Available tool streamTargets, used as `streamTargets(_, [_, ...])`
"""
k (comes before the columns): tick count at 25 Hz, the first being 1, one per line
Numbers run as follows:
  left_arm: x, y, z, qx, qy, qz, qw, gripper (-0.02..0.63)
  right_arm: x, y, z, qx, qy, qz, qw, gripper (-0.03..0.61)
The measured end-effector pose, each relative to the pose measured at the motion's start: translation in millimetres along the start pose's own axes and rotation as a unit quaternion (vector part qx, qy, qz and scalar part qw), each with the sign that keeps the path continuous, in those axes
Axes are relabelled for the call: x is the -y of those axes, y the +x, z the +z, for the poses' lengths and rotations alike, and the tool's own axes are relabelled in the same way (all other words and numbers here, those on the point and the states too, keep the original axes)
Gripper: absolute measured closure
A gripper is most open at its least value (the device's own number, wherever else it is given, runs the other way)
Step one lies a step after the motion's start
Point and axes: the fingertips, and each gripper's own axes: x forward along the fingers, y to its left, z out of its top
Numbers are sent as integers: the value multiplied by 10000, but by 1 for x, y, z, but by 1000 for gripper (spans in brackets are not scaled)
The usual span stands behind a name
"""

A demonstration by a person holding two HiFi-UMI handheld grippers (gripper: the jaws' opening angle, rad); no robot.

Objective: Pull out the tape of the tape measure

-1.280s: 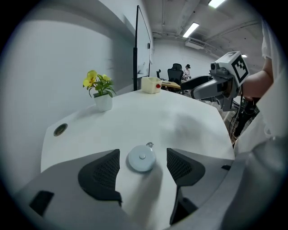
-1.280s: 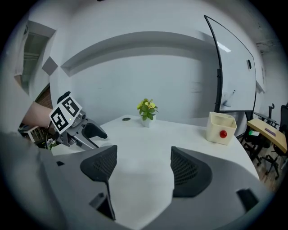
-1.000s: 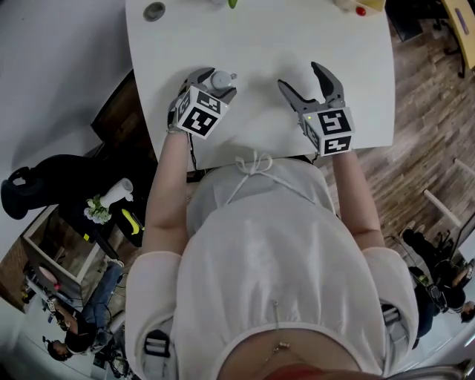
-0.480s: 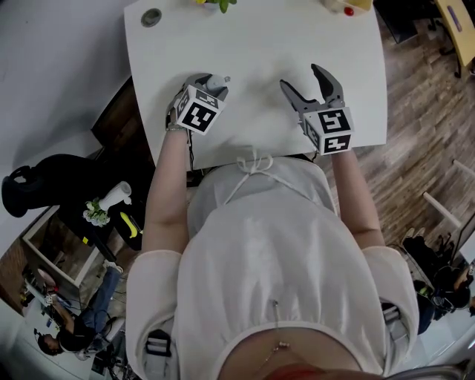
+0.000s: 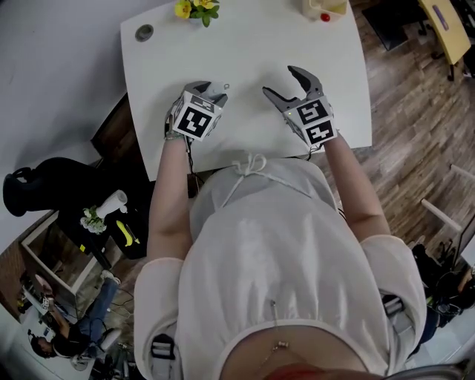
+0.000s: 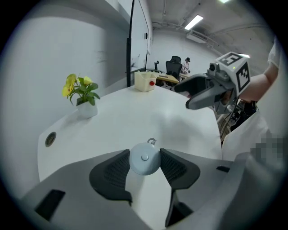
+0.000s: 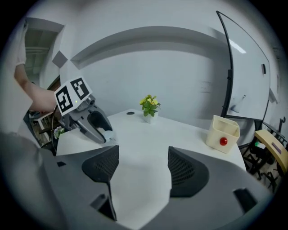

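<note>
Left gripper view: just clamped left tool [image 6: 145, 156] onto the round tape measure [image 6: 144, 163], narrowing the wide, empty right tool [image 7: 144, 155] slightly, no pulling yet.

Plant [image 5: 193, 10] at table's [image 5: 252, 52] far-left edge, box [image 5: 320, 9] at far right; tape measure [image 6: 144, 161] nearer, left of centre.

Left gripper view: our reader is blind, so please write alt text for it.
The left gripper, grey jaws just closed, pinches a small round pale-blue tape measure over a white table, its metal pull ring pointing away. The right gripper hangs at upper right, its jaws empty and open though just narrowed slightly; a potted yellow-flowered plant stands at left.
</note>
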Motion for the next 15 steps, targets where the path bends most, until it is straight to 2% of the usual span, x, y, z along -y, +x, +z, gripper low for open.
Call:
streamTargets(4, [22,-13,36,204,232,-208,9993,385,-12,0,8,-73,-513,522,9973,236])
streamTargets(8, [39,-17,54,130,643,-310,9974,385,-27,5,9,-320,-1009,984,9895,239])
streamTargets(12, [55,-16,64,-39,1029,-480,9935,385,-39,6,1,-699,-1635,1381,9743,307])
streamTargets(15, [68,-14,69,-145,1262,-671,9896,385,-45,7,-4,-949,-2108,1590,9598,328])
